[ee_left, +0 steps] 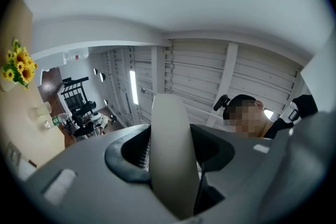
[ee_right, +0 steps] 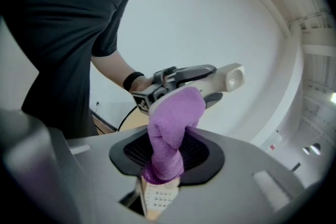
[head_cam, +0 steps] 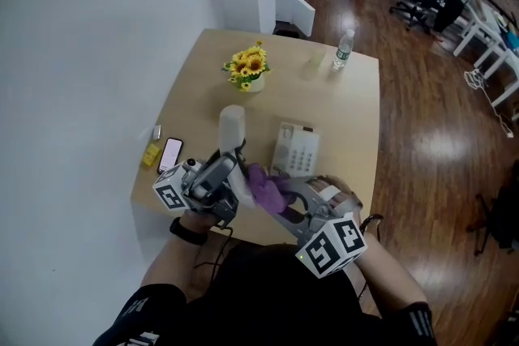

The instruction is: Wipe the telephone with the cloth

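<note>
Head view: wooden table (head_cam: 357, 105) carried the telephone base (head_cam: 294, 148) about mid-top. All positions below are relative to that base.

- Left gripper (head_cam: 229, 168): just left of base, on the person's side. Jaws clamped on the white handset (head_cam: 232, 128), which was off the base and stood up out of the jaws. Left gripper view confirmed it: handset (ee_left: 170, 155) ran straight between the closed-in jaws of the gripper (ee_left: 170, 176).
- Right gripper (head_cam: 281, 195): in front of base, toward the person. Jaws pinched the purple cloth (head_cam: 266, 186).
- Right gripper view: cloth (ee_right: 170, 134) was bunched upward from the gripper (ee_right: 164, 162). Its free end looked in contact with the mid-section of the handset (ee_right: 226, 77).
- Sunflowers (head_cam: 250, 67): beyond base, to the left.
- Water bottle (head_cam: 343, 50): beyond base, to the right, near the far edge.
- Smartphone (head_cam: 170, 154): well left of base, face up.
</note>
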The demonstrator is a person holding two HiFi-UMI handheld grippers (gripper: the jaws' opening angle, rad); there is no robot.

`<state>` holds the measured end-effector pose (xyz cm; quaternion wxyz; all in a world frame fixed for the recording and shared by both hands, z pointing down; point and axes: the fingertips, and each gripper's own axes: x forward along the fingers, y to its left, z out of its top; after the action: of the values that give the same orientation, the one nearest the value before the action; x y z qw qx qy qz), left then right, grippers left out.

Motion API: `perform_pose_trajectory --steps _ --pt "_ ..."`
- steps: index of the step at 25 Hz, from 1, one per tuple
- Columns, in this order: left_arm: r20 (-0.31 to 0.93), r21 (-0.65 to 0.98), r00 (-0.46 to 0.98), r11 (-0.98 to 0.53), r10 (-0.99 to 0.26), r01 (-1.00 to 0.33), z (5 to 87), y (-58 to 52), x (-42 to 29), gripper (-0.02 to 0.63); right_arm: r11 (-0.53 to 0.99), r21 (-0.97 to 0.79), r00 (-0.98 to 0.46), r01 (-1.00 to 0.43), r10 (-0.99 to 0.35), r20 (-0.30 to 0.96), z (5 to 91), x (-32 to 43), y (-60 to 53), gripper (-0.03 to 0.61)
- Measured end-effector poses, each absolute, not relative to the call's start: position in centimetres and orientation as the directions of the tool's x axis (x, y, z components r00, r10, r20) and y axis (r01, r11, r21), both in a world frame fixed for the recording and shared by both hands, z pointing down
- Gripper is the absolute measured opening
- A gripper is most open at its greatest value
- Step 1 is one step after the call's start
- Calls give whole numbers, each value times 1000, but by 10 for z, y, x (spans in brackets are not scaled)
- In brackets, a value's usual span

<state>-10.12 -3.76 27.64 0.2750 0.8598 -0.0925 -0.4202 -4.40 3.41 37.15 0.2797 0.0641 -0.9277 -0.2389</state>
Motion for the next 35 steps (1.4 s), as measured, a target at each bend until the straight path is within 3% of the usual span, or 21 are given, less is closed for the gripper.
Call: perform_pose_trajectory --steps 11,15,18,26,35 --pt "-631 585 643 -811 -434 27 295 -50 -113 216 898 413 -819 155 -117 562 405 -56 53 137" --pt "-583 611 665 -791 -466 -19 313 -58 -121 216 952 300 -849 52 -117 516 418 -49 35 136" --pt "-470 645 716 -755 -515 -120 339 -63 -123 216 969 236 -836 -76 -191 514 445 -37 -6 137" --pt "-228 701 782 -655 -580 -281 406 -65 -125 216 927 84 -718 -366 -338 609 549 -9 -130 137" --pt "-151 743 818 -610 -555 -277 442 -61 -125 216 926 197 -484 -321 -340 807 646 -22 -223 137"
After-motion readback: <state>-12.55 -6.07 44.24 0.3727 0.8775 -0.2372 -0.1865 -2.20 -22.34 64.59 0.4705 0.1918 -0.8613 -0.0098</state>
